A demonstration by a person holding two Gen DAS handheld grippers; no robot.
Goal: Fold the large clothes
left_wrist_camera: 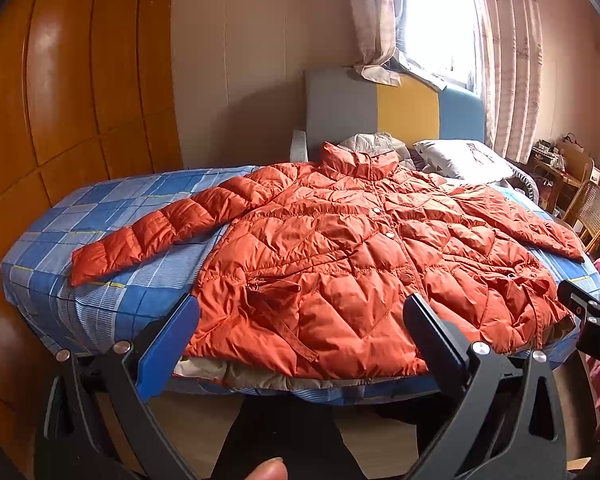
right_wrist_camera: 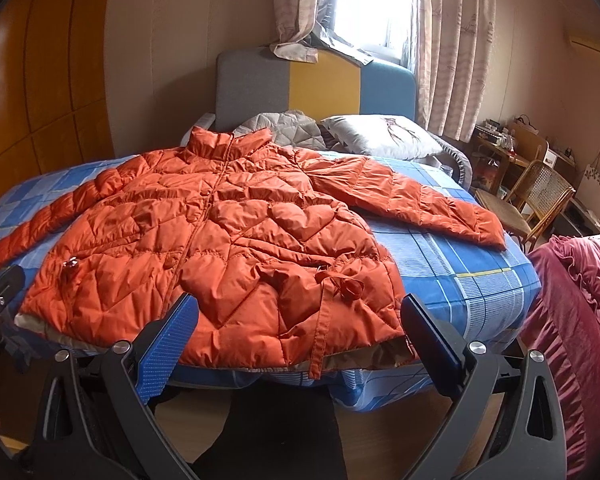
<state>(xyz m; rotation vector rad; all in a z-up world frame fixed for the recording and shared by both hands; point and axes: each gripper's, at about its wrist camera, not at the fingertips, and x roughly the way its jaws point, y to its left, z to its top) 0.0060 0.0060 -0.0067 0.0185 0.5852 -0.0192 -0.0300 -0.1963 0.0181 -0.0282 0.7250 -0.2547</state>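
Note:
An orange quilted puffer jacket (left_wrist_camera: 340, 248) lies flat, front up, on the bed with both sleeves spread out and its collar toward the headboard. It also shows in the right wrist view (right_wrist_camera: 220, 240). My left gripper (left_wrist_camera: 304, 316) is open and empty, held just short of the jacket's hem at the bed's foot. My right gripper (right_wrist_camera: 298, 316) is open and empty, also just short of the hem, more to the right. The right gripper's body shows at the right edge of the left wrist view (left_wrist_camera: 592, 316).
The bed (left_wrist_camera: 100, 304) has a blue plaid sheet. A pillow (right_wrist_camera: 380, 136) and a grey quilt (right_wrist_camera: 288, 126) lie by the headboard (right_wrist_camera: 260, 80). A wooden wardrobe (left_wrist_camera: 60, 100) stands left. A wicker chair (right_wrist_camera: 536, 200) and maroon fabric (right_wrist_camera: 580, 320) are right.

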